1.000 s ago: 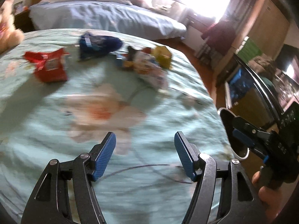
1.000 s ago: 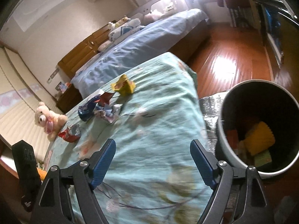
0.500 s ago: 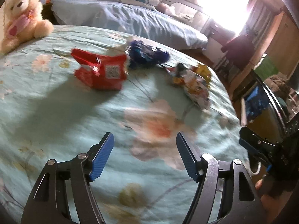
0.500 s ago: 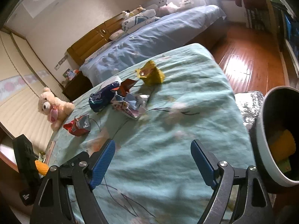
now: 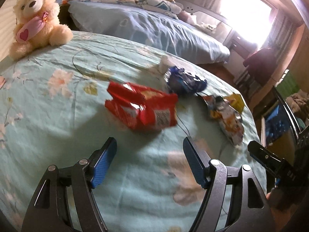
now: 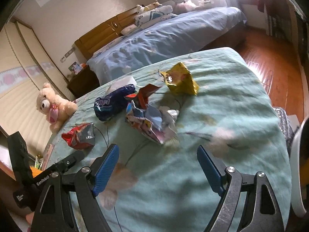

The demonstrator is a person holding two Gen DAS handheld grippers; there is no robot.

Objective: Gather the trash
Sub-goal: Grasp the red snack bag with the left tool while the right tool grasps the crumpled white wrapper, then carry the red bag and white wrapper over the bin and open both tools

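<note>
Several crumpled wrappers lie on the green flowered bedspread [image 5: 48, 116]. A red wrapper [image 5: 141, 108] sits just ahead of my left gripper [image 5: 149, 145], which is open with nothing between its fingers. Behind it are a blue wrapper [image 5: 185, 81], a multicoloured wrapper [image 5: 227, 119] and a yellow one [image 5: 236, 101]. In the right wrist view my right gripper [image 6: 157, 150] is open and empty, a little short of the multicoloured wrapper [image 6: 152, 121]. The blue wrapper [image 6: 114, 102], yellow wrapper [image 6: 181, 81] and red wrapper [image 6: 79, 135] lie around it.
A cream teddy bear [image 5: 36, 15] sits at the bed's far left corner. A second bed with blue covers [image 6: 164, 38] stands beyond. The white rim of a bin [image 6: 297, 154] shows at the right edge, beside the bed, above the wooden floor [image 6: 270, 61].
Both grippers have swung left over the bed toward the wrappers, which now look larger and nearer. The bin has slid almost out of the right wrist view. Both stay open.
</note>
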